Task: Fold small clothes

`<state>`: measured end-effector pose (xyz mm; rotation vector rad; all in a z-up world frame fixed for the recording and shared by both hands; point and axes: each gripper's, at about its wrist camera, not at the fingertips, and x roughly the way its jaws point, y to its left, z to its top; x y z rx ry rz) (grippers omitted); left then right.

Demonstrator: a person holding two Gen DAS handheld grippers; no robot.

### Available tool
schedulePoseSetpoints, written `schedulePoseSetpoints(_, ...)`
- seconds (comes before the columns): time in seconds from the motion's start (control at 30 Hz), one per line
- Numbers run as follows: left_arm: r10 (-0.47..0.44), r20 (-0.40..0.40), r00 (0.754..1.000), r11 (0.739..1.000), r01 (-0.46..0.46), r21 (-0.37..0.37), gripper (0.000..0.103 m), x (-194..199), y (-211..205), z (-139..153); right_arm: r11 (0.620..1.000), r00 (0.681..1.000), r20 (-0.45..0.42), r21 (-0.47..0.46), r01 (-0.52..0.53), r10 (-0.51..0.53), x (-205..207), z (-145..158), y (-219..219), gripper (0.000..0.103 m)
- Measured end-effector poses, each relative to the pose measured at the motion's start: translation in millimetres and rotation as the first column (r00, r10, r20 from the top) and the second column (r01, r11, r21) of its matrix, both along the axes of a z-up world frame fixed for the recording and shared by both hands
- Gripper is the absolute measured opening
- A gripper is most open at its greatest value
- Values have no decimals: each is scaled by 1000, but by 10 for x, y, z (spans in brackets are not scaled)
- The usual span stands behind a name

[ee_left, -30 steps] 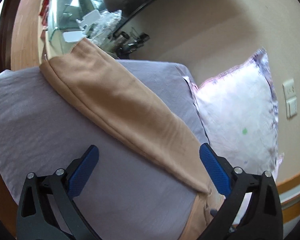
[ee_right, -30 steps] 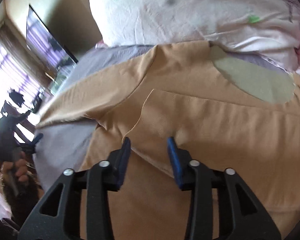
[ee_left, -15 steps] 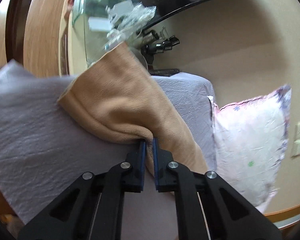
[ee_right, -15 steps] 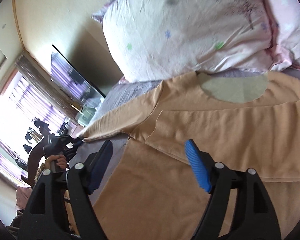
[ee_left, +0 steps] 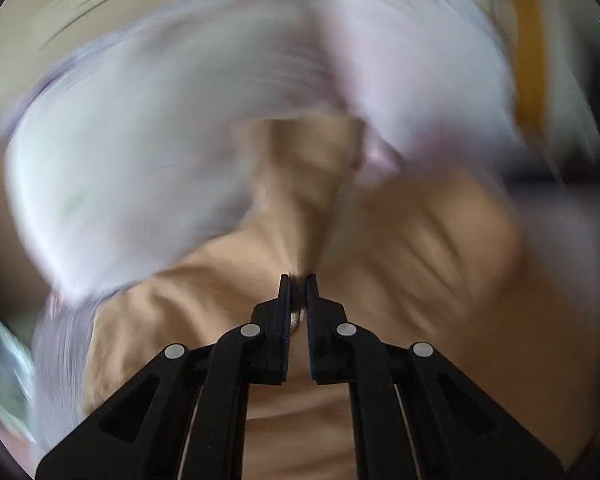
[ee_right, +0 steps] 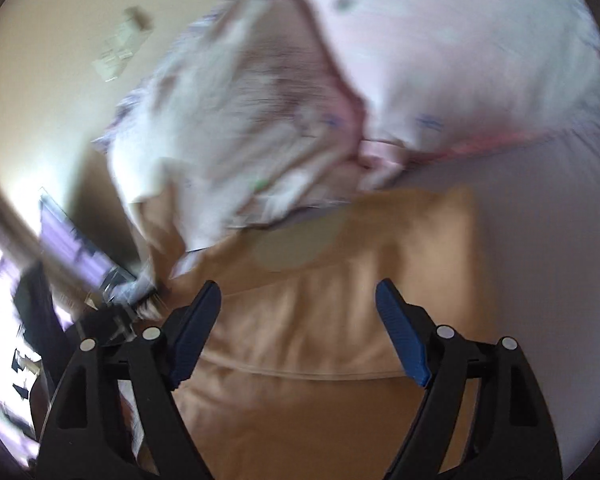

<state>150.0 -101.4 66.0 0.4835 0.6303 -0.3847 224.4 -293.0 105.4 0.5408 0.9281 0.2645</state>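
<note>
Left tool [ee_left: 299, 280] pinches tan garment [ee_left: 400, 248] beside pillows [ee_right: 440, 60]; right tool [ee_right: 298, 300] gapes wide.

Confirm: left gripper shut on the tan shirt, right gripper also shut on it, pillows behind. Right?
Not quite. The right gripper is open: the right wrist view shows its blue pads spread wide above the tan shirt, gripping nothing. The left gripper is shut on the tan shirt, and the pillows do lie behind.
</note>
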Motion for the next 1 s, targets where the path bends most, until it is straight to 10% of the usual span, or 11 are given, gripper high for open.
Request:
schedulePoseSetpoints(0.13, -107, 65, 992, 976, 93, 199, 7, -466, -396, -393, 1000, 996, -88, -8, 19, -20, 92, -251, -229, 76)
schedulePoseSetpoints(0.33, 2, 28, 1000, 995, -4, 98, 46, -697, 314, -165, 997, 980, -192, -44, -62, 52, 247, -629, -58, 41)
schedulePoseSetpoints(0.67, 229, -93, 969, 972, -223, 67, 48, -689, 1136, -331, 997, 994, -93, -45, -55, 51, 113, -536, 66, 42)
schedulePoseSetpoints(0.8, 221, -139, 965, 975, -218, 40, 52, -657, 1179, -393, 963, 973, -36, -139, -230, 228, 167, -401, 363, 74)
schedulePoseSetpoints(0.9, 202, -159, 966, 979, -199, 32, 53, -697, 1145, -426, 939, 956, -86, -182, -291, 280, 289, -494, 476, 74)
schedulePoseSetpoints(1.0, 189, -160, 969, 982, -186, 31, 55, -699, 1108, -457, 936, 935, -161, -104, -335, 317, 342, -691, 485, 5)
